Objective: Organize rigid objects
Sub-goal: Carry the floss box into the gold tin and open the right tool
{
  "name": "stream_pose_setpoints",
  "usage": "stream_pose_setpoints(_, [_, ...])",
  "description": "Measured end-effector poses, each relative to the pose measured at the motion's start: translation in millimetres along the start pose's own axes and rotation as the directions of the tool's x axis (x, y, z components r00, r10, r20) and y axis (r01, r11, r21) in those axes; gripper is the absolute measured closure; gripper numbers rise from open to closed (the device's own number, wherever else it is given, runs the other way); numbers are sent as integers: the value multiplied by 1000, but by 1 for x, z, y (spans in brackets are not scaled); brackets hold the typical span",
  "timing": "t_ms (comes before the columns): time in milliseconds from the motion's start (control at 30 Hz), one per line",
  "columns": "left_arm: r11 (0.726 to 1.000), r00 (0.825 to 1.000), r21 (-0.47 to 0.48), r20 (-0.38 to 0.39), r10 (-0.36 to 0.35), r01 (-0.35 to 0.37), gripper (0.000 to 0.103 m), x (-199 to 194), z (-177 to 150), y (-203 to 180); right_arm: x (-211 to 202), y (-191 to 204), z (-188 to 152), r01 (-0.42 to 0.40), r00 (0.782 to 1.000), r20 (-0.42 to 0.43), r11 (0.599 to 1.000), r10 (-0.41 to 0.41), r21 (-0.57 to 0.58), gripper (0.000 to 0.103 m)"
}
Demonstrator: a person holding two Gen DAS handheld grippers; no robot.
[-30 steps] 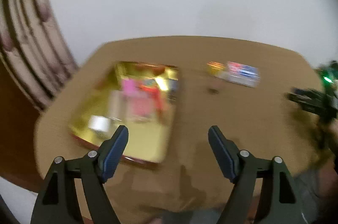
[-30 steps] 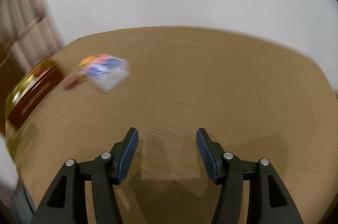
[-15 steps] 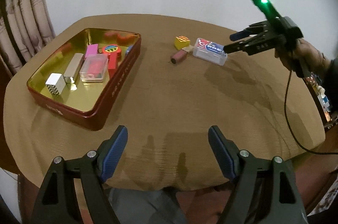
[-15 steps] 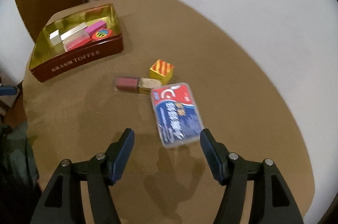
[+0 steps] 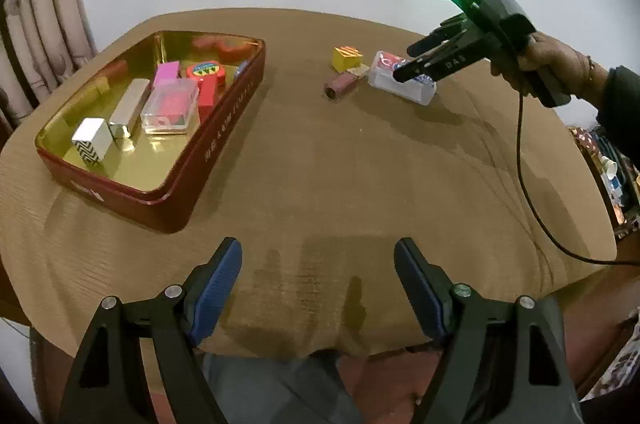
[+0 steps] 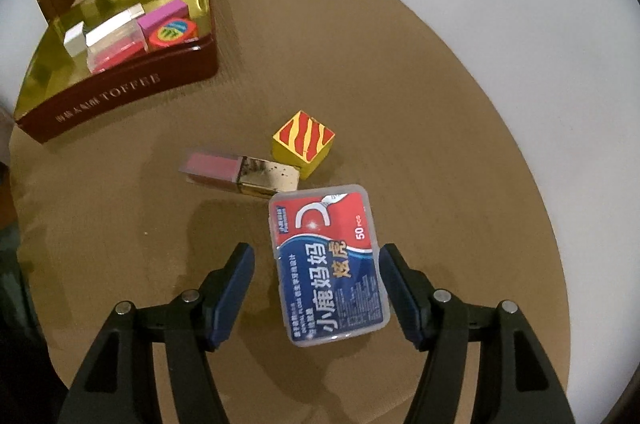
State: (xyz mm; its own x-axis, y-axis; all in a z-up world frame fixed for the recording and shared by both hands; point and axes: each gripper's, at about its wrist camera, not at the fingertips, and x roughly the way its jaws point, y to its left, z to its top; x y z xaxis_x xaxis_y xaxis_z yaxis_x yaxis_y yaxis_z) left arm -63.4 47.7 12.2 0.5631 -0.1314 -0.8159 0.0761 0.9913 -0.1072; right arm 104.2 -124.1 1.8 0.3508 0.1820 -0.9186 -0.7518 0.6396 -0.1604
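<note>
A clear floss-pick box (image 6: 328,264) with a red and blue label lies flat on the brown table between the fingers of my right gripper (image 6: 317,252). That gripper is open, with a gap on the left and the right pad close to the box's edge. In the left wrist view, the right gripper (image 5: 402,74) hangs over the same box (image 5: 416,92). Just beyond lie a yellow cube with red stripes (image 6: 304,142) and a pink and gold lipstick tube (image 6: 240,174). My left gripper (image 5: 318,248) is open over the table's near edge with nothing between its fingers.
A red toffee tin (image 5: 224,144) with a gold inside sits at the left and holds several small blocks and a clear case. A person's hand (image 5: 536,60) holds the right gripper, and its cable (image 5: 528,192) trails over the table's right edge. Curtains (image 5: 44,24) hang behind.
My right gripper swung across the table and rolled, coming in over the floss box with its jaws a little wider. My left gripper sank slightly toward the near edge.
</note>
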Motion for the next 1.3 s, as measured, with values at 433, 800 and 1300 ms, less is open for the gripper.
stream_pose_setpoints(433, [999,999,-29,-28,-30,30,28,5,-3,4,52,-21,16,-68,991,-112,995,75,71,37])
stream_pose_setpoints(800, [998,1000,-64,-3,11,-11,28,-14,-13,7,19,-17,-37,-81,997,33,951,75,298,39])
stream_pose_setpoints(1300, [977,995,-200,40,89,-79,26,-56,-45,56,-60,157,128,-433,882,171,898,439,-75,39])
